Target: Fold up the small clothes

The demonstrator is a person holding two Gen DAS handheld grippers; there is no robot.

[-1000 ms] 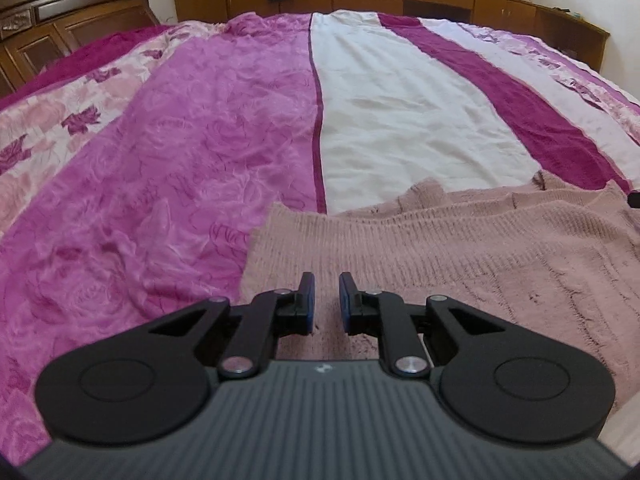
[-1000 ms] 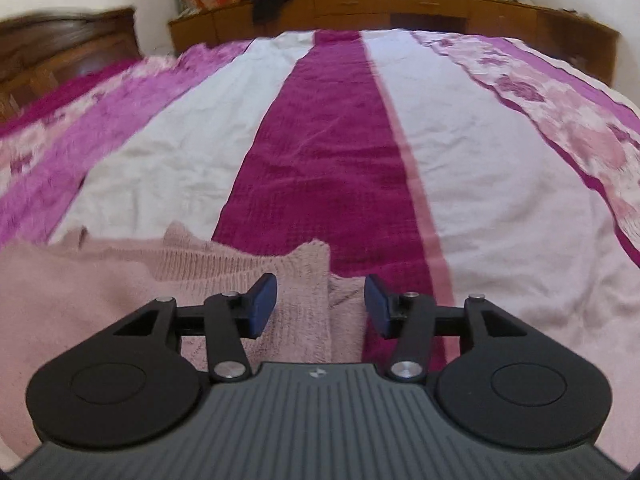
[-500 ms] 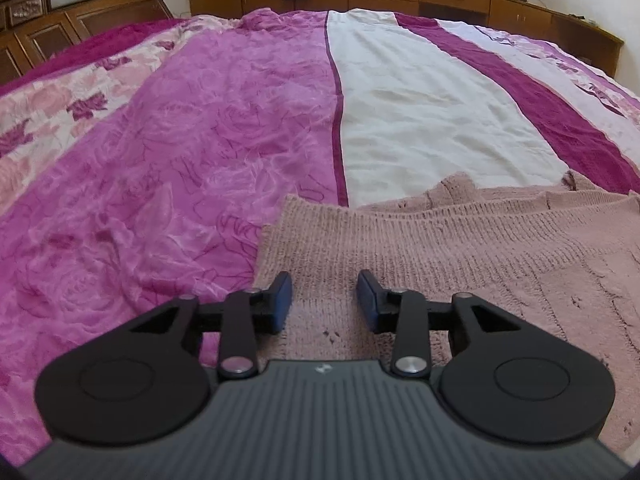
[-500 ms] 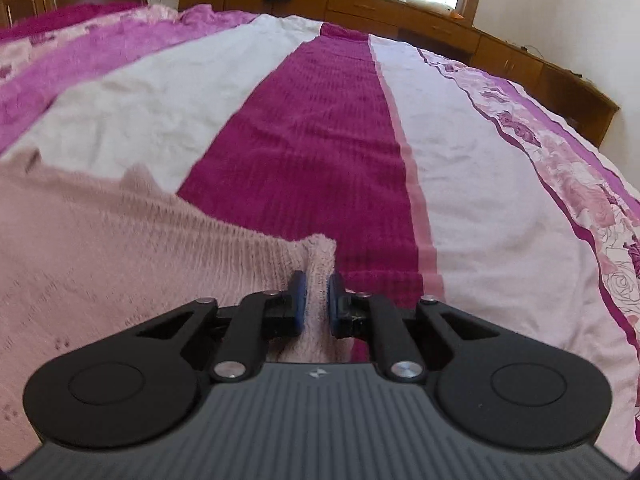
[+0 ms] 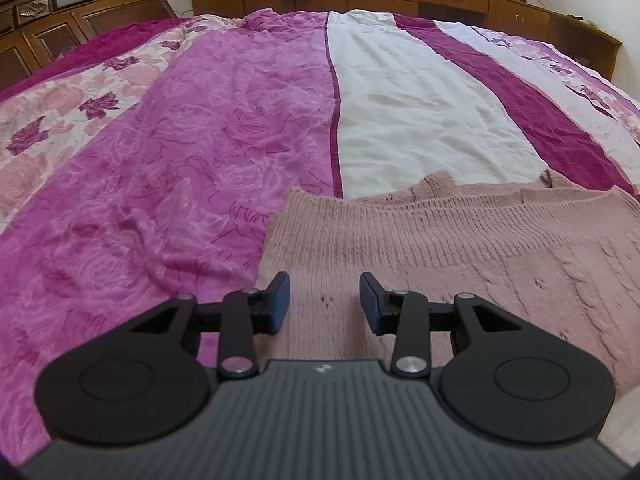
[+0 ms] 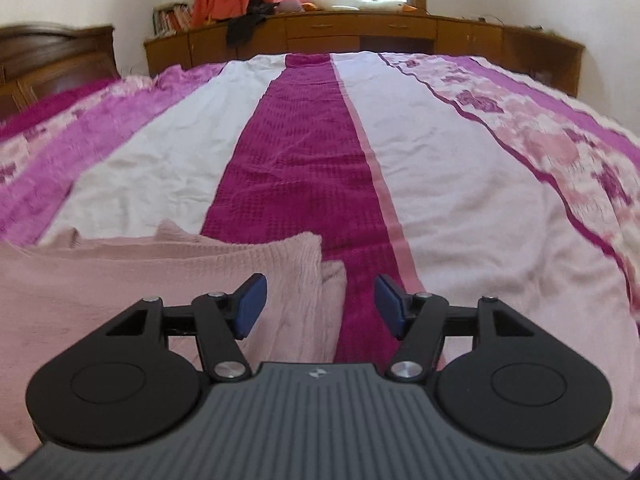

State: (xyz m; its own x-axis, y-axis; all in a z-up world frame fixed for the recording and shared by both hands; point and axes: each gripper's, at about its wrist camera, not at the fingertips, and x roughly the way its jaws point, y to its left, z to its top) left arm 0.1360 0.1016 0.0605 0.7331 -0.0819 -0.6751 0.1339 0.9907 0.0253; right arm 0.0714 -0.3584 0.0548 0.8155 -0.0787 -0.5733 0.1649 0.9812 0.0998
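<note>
A dusty-pink knitted sweater [image 5: 460, 248] lies flat on the bed, its ribbed edge facing away from me. My left gripper [image 5: 324, 300] is open just above the sweater's near-left corner, nothing between its blue pads. In the right wrist view the sweater's [image 6: 160, 280] right edge shows, a folded layer lying on top of it. My right gripper [image 6: 318, 306] stands open over that edge, the left pad above the knit and the right pad over the magenta stripe.
The bedspread [image 5: 240, 140] has pink, white and magenta stripes with floral bands [image 6: 560, 152]. A dark wooden headboard [image 5: 60, 20] runs along the left. Low wooden cabinets [image 6: 360, 36] with clothes and toys on top line the far wall.
The right gripper, shut on the sweater's edge half a second ago, has opened and pulled back and up. The left gripper has opened wider, from nearly shut one second ago.
</note>
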